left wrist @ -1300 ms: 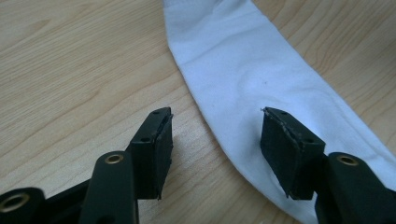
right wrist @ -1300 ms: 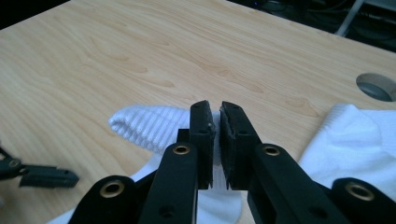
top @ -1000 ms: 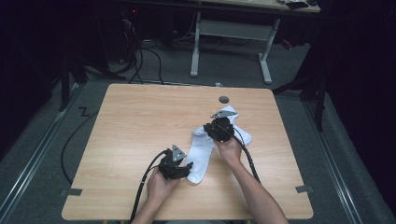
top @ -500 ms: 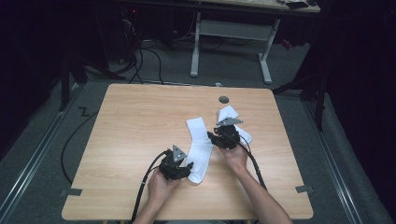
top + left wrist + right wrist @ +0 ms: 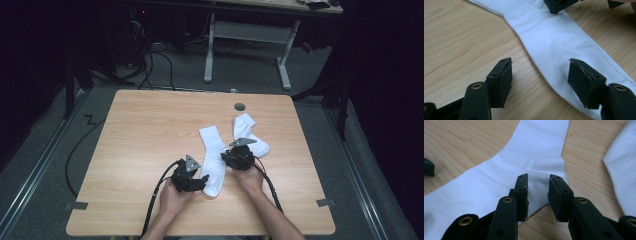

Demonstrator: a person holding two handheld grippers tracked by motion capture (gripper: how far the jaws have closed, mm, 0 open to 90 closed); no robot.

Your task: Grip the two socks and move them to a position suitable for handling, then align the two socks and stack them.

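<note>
Your bench (image 5: 150,130) is evenly lit from above while the room around it falls nearly black. Your tool views are sharp, with soft shadows under the jaws.

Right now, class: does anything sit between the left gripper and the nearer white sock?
Nothing visible does. The left gripper is open with the nearer sock directly between its jaws, lying flat on the table. The right gripper works higher on the same sock.

We see two socks on the table (image 5: 140,150): the near sock (image 5: 214,159) lies left of the far sock (image 5: 248,134). The left gripper (image 5: 199,181) sits at its near end, the right gripper (image 5: 235,156) between both.
</note>
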